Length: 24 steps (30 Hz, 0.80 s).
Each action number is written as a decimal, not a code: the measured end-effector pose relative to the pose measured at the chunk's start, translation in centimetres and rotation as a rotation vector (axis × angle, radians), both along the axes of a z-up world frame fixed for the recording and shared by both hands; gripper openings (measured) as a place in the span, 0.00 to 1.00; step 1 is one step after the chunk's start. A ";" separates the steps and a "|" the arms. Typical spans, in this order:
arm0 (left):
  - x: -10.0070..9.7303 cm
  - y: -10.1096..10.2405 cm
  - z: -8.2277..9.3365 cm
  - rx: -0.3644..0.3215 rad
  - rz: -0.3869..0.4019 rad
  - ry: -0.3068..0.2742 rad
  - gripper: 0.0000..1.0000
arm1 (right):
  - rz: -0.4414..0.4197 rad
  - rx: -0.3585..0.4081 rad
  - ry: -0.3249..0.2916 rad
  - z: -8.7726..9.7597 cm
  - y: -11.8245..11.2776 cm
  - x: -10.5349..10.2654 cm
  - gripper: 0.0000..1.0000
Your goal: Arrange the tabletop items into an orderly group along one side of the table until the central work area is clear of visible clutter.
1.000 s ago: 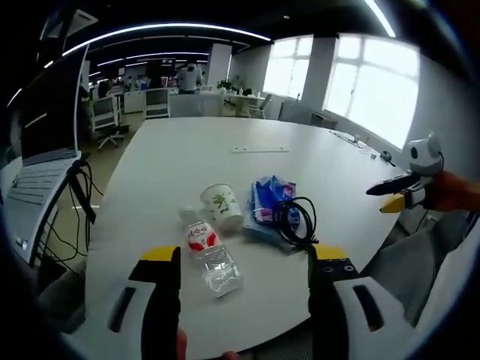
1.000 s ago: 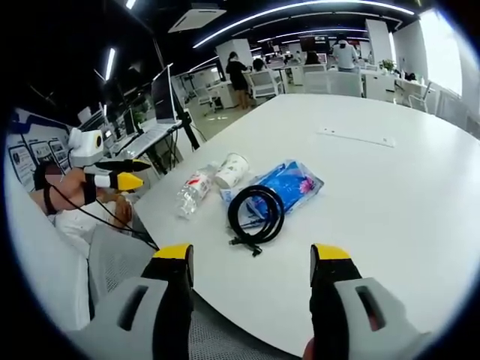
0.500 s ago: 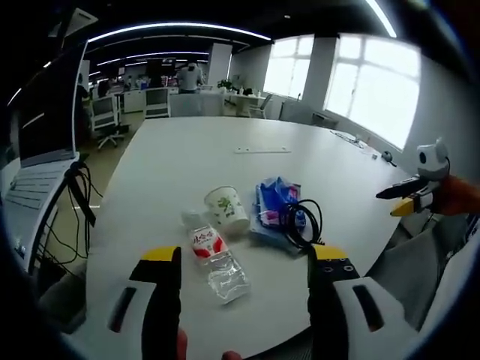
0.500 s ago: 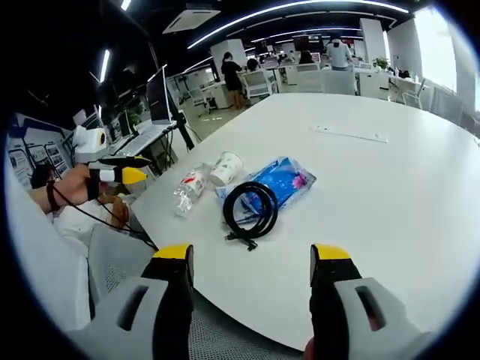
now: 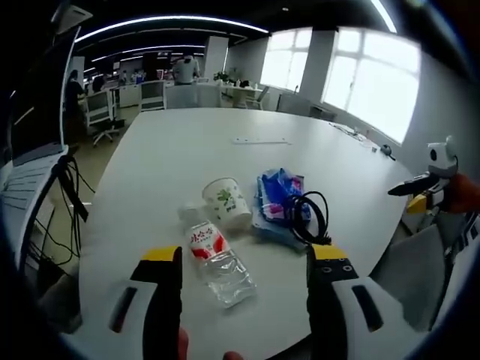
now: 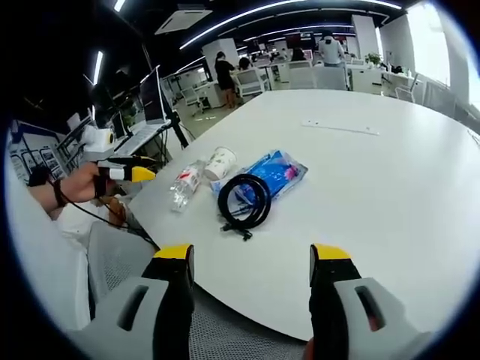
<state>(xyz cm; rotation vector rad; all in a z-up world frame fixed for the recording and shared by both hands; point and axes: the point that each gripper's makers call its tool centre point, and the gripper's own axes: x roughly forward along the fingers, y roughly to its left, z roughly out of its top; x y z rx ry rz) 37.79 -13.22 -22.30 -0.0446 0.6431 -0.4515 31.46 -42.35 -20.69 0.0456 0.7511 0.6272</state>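
On the white table (image 5: 172,161) lie a clear plastic bottle (image 5: 216,259) with a red label, a paper cup (image 5: 227,202) on its side, a blue packet (image 5: 274,202) and a coiled black cable (image 5: 309,217) resting on the packet. My left gripper (image 5: 244,259) is open, hovering near the table's edge above the bottle. My right gripper (image 6: 251,255) is open too, short of the cable (image 6: 244,201), packet (image 6: 264,176), cup (image 6: 219,163) and bottle (image 6: 182,186). Each gripper shows in the other's view, the right gripper (image 5: 420,193) off the table's side and the left gripper (image 6: 127,171) beside the bottle end.
A white strip (image 5: 259,140) lies flat farther along the table (image 6: 390,187). A monitor and cables (image 5: 52,150) stand past the table's edge. Office desks, chairs and people fill the background. A chair's mesh (image 6: 232,337) lies under the right gripper.
Both cameras have drifted a little, so the items sit slightly differently in each view. The items themselves have not moved, and both grippers stay open.
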 end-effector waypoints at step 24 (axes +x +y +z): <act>3.7 1.2 -4.7 0.000 0.083 0.105 0.61 | -0.013 -0.026 0.015 -0.2 -0.3 -0.9 0.61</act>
